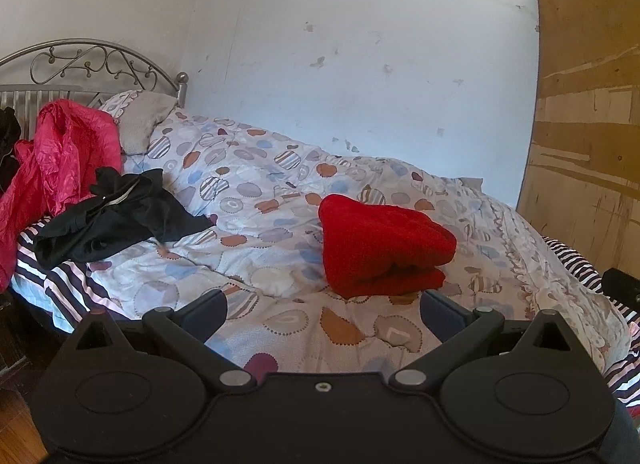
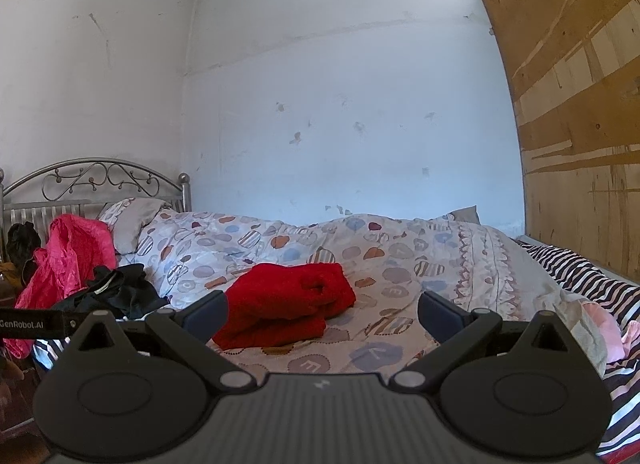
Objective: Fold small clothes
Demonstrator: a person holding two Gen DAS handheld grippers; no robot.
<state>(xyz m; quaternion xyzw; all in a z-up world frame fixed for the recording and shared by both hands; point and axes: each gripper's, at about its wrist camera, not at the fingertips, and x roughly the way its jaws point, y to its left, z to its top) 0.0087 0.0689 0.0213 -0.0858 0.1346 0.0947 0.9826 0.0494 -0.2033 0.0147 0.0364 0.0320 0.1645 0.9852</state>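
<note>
**Here: folded red garment on the bed, both grippers empty**

Overhead runs a stained white wall [image 2: 360, 112], with a brown wooden board [image 2: 576, 112] at the bed's right edge. The bed [image 1: 280, 192] carries a patterned duvet; a metal headboard [image 1: 88, 60] closes its left end. The pink jacket [image 1: 60, 156] and black garment [image 1: 120, 216] lie near the headboard. Mid-bed, the red garment [image 1: 380, 244] lies folded, long axis roughly along the bed, layered fold edges toward the near edge. Left gripper [image 1: 322, 314] and right gripper [image 2: 322, 314] hover spread, gripping nothing.

Daylight, bright and cool, glare blown out at upper right; soft shadows; strong fisheye bending at edges; dark vignetted corners; focus sharp.
</note>
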